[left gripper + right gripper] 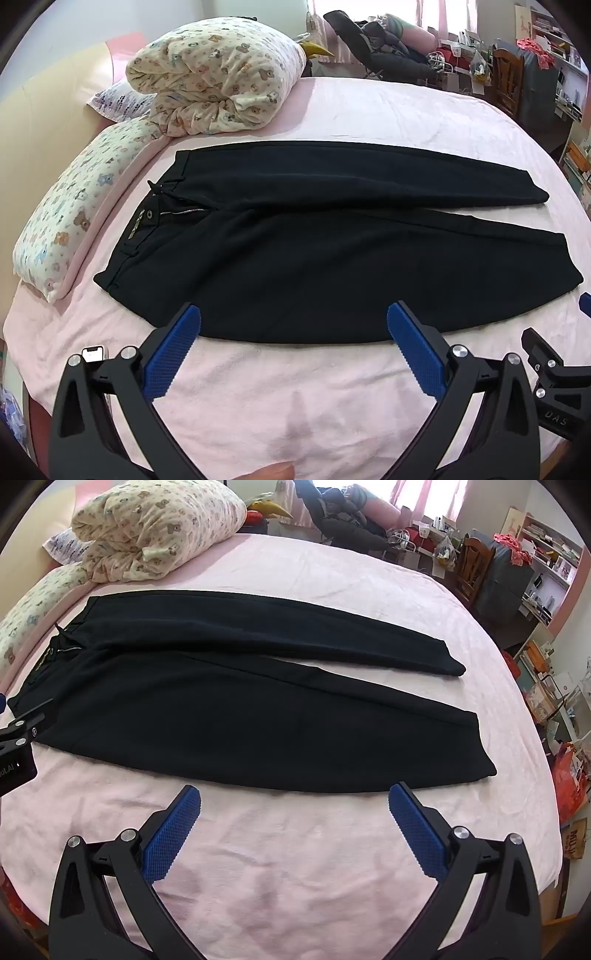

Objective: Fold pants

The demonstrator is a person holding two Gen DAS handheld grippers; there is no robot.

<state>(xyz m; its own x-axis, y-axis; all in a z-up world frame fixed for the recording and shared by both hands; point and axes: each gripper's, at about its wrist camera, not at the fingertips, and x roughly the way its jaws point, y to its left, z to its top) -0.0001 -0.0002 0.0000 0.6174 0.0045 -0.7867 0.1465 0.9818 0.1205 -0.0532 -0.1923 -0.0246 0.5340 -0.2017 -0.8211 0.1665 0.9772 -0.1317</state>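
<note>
Pants [314,258] flat on bed [369,110], soft, floppy; left claw [293,325], right claw [294,805] wide, empty; pinch near-side hem, waistband.

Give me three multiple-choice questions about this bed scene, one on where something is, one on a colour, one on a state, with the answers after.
1. Where is the rolled quilt?
A. beyond the pants' waistband
B. on the pants' cuffs
C. under the pants

2. What colour is the sheet?
A. green
B. pink
C. grey

3. How are the pants lying?
A. rolled up
B. folded in half
C. spread flat, legs side by side

Answers: 1 A, it sits past the waistband end; 2 B, pink all round the pants; 3 C, both legs show full length, and the left tool and right tool are open, holding nothing.
</note>
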